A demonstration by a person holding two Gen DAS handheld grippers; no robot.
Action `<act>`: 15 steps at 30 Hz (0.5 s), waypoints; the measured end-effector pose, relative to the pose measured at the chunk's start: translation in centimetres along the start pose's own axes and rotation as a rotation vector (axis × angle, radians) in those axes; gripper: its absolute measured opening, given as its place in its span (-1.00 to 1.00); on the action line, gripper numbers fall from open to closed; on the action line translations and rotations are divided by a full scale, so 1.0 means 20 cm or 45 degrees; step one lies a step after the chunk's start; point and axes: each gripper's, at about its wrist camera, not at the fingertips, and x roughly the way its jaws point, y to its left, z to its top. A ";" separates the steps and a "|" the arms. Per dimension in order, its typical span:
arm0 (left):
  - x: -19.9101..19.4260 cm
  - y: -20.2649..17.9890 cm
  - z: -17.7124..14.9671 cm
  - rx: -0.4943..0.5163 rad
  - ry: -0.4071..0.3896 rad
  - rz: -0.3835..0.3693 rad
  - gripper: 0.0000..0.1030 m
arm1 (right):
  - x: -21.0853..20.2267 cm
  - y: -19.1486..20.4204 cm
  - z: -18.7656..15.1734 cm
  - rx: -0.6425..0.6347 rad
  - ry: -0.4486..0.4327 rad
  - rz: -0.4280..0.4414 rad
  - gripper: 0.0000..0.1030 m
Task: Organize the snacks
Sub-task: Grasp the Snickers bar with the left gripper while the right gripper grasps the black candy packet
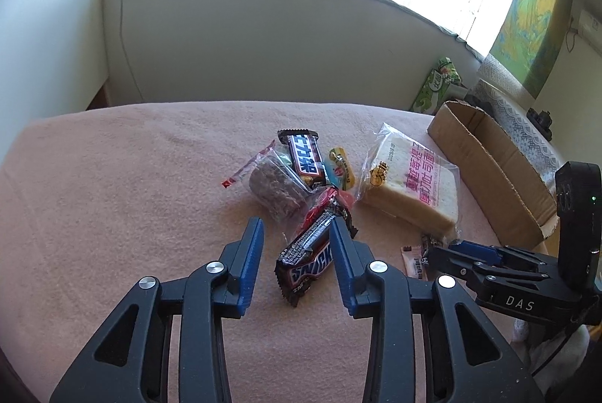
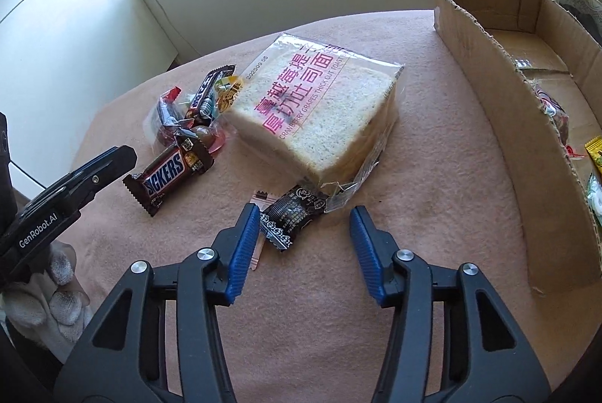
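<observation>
A Snickers bar point(image 1: 304, 263) point(image 2: 165, 177) lies on the pink cloth between the fingers of my left gripper point(image 1: 297, 230), which is open; the right finger is at the wrapper's edge, the left one stands apart. My right gripper point(image 2: 304, 215) is open over a small black packet point(image 2: 291, 215) that lies close to its left finger, on top of a pale pink sachet point(image 2: 259, 196). Just beyond it sits the bagged toast point(image 2: 316, 109) point(image 1: 410, 192). A cardboard box point(image 2: 489, 94) point(image 1: 489, 169) at the right holds a few snacks.
A pile behind the Snickers holds a second bar point(image 1: 304, 158), a wrapped brown cake point(image 1: 276, 188) and a small yellow packet point(image 1: 340, 169). A green pack point(image 1: 436, 83) stands behind the box. A gloved hand point(image 2: 56, 290) holds the left gripper. The wall is past the far edge.
</observation>
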 end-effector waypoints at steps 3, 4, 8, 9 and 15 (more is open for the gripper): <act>0.02 0.01 0.01 0.008 0.004 -0.008 -0.33 | 0.02 0.01 0.02 0.014 -0.001 -0.012 0.00; 0.02 0.01 0.01 0.014 0.009 -0.010 -0.33 | 0.03 0.01 0.03 0.012 0.000 -0.024 0.00; 0.05 0.01 -0.01 0.028 0.040 -0.031 -0.33 | 0.06 0.05 0.05 -0.024 -0.004 -0.070 -0.01; 0.05 0.00 -0.01 0.026 0.049 -0.038 -0.33 | 0.07 0.06 0.05 -0.042 -0.007 -0.084 -0.02; 0.08 -0.02 -0.02 0.059 0.076 -0.045 -0.33 | 0.08 0.11 0.07 -0.164 -0.011 -0.177 -0.31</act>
